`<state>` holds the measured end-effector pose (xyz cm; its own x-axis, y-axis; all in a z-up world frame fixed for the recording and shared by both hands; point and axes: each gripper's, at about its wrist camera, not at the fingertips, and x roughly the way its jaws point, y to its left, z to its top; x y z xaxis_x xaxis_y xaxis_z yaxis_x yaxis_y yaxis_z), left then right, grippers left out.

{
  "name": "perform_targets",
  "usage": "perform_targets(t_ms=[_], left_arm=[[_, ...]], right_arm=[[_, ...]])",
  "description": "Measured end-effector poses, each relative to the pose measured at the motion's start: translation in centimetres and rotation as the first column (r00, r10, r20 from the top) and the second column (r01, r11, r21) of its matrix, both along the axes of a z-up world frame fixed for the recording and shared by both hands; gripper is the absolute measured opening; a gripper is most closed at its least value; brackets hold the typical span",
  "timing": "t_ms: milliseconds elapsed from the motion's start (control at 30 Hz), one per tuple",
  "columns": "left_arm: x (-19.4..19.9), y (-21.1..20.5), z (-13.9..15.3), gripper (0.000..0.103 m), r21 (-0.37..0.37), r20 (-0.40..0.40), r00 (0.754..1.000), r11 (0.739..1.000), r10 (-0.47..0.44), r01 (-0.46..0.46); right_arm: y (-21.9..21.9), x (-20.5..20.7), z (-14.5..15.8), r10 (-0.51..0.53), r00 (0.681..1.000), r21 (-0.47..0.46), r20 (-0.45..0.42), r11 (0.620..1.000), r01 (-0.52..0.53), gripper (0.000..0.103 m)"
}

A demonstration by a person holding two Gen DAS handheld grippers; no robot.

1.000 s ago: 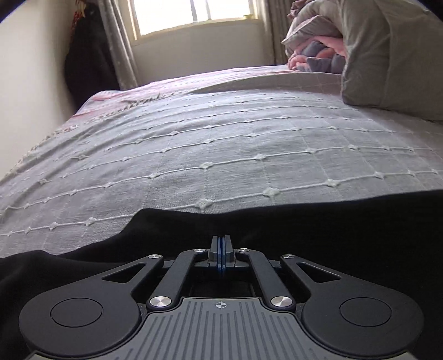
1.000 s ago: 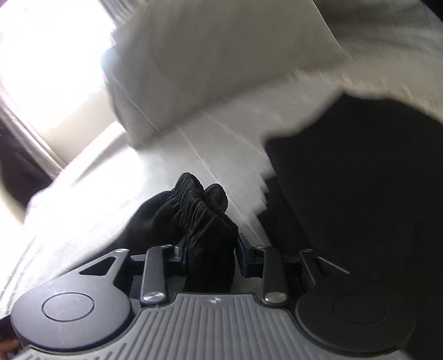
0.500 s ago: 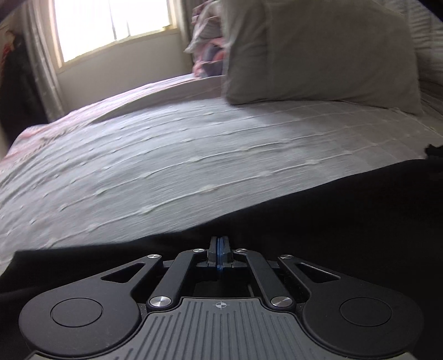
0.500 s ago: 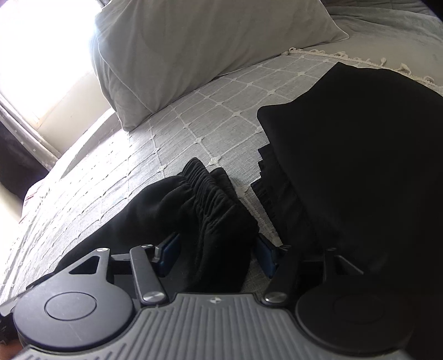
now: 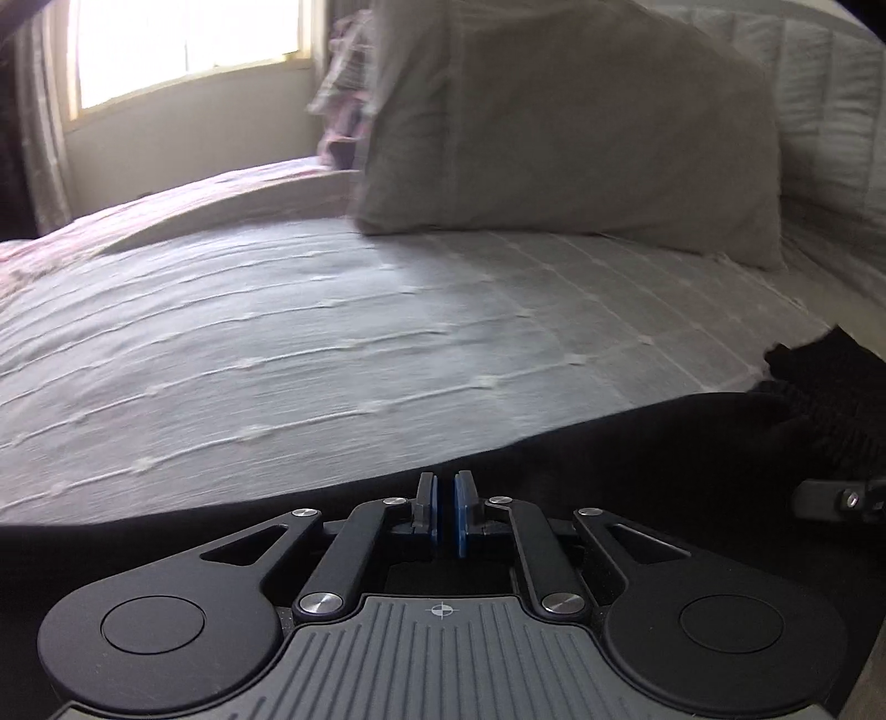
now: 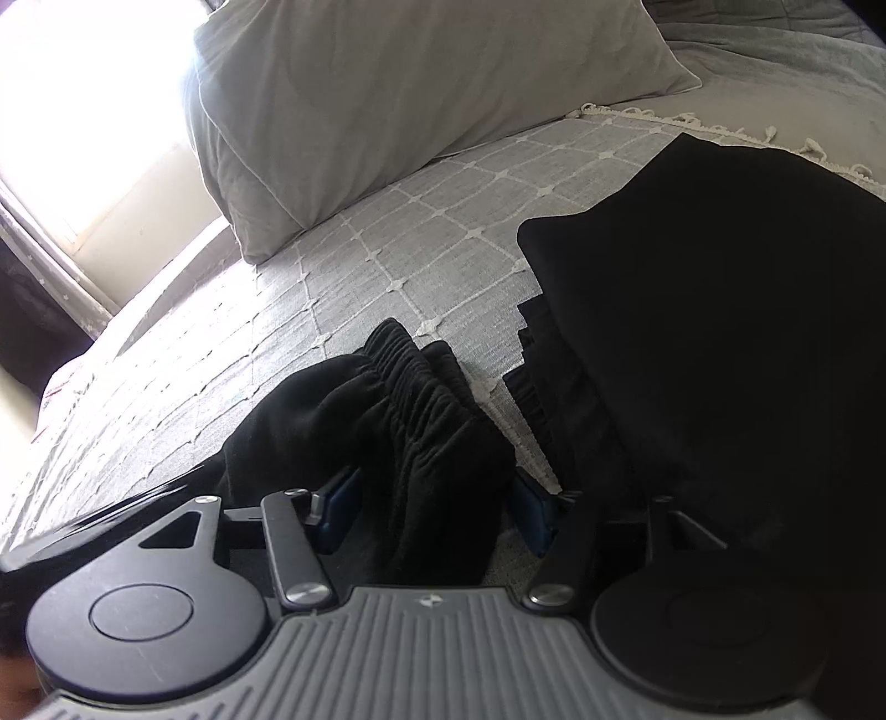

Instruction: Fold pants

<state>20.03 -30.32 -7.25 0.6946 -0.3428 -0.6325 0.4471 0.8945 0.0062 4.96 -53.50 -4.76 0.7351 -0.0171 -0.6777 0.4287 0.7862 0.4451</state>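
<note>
On bedspread (image 6: 387, 232) | pants (image 6: 421, 432) waistband toward pillow (image 6: 387, 94) | left tongs (image 5: 444, 501) opening, slightly apart | right tongs (image 6: 437, 504) apart

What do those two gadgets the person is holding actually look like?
Both match: the left gripper and right gripper have black linkage arms with silver screws, round black discs on either side, blue-padded jaws, and a ribbed grey body marked with a small crosshair. No cables show.

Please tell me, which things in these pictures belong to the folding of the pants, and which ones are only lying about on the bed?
Belongs to the job:
- black pants, elastic waistband bunched between the jaws
- right gripper, jaws wide
- left gripper, jaws just opening slightly, over black cloth

Only lying about:
- grey pillow
- grey bedspread
- folded black garment
- window
</note>
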Motion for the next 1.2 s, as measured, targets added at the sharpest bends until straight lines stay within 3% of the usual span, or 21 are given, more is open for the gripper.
perform_targets(t_ms=[167, 233, 300, 433, 567, 667, 700, 733, 800, 1000, 1200], left_arm=[[-1.1, 11.5, -0.3, 0.009, -0.022, -0.04, 0.99, 0.99, 0.137, -0.138], [-2.4, 15.5, -1.3, 0.006, -0.006, -0.067, 0.98, 0.982, 0.19, -0.191], [-4.8, 18.0, -1.4, 0.007, -0.012, -0.044, 0.989, 0.99, 0.138, -0.139], [-9.0, 19.0, -0.8, 0.007, 0.05, -0.049, 0.995, 0.995, 0.089, -0.086], [-11.8, 19.4, -0.1, 0.007, 0.079, -0.108, 0.993, 0.996, 0.041, -0.032], [-11.3, 22.2, 1.5, 0.017, -0.032, -0.19, 0.98, 0.997, 0.064, -0.071], [-11.2, 24.1, 2.3, 0.026, -0.096, -0.172, 0.98, 0.988, 0.101, -0.119], [-11.1, 25.9, 3.2, 0.041, -0.143, -0.135, 0.979, 0.975, 0.152, -0.171], [-10.6, 29.1, 4.2, 0.059, -0.201, -0.105, 0.962, 0.942, 0.254, -0.27], [-9.6, 33.8, 4.0, 0.059, -0.346, -0.18, 0.935, 0.871, 0.304, -0.35], [-7.5, 36.2, 1.7, 0.062, -0.508, -0.314, 0.92, 0.777, 0.235, -0.372]], right_arm=[[0.0, -0.4, -0.1, -0.011, 1.0, 0.016, 0.027, 1.0, 0.01, 0.085], [0.4, -0.4, -0.2, -0.03, 0.999, 0.004, 0.029, 1.0, 0.03, 0.074], [0.8, -0.1, -0.2, -0.034, 0.999, -0.006, 0.019, 0.999, 0.034, 0.056], [1.1, -0.3, 0.9, -0.067, 0.996, 0.013, 0.066, 0.998, 0.066, 0.051], [2.9, -0.5, 3.1, -0.081, 0.99, -0.047, 0.119, 0.995, 0.087, 0.048], [5.3, -0.5, 5.2, -0.059, 0.984, -0.123, 0.168, 0.989, 0.081, 0.047], [6.4, -0.4, 5.9, -0.043, 0.983, -0.166, 0.181, 0.983, 0.073, 0.047], [7.7, -0.3, 6.7, -0.022, 0.981, -0.219, 0.194, 0.974, 0.065, 0.047], [10.9, 0.0, 8.1, 0.046, 0.975, -0.341, 0.217, 0.939, 0.032, 0.047], [22.9, 1.2, 9.7, 0.334, 0.92, -0.609, 0.207, 0.78, -0.146, 0.047], [35.5, 2.4, 6.0, 0.595, 0.803, -0.725, 0.045, 0.572, -0.383, 0.047]])
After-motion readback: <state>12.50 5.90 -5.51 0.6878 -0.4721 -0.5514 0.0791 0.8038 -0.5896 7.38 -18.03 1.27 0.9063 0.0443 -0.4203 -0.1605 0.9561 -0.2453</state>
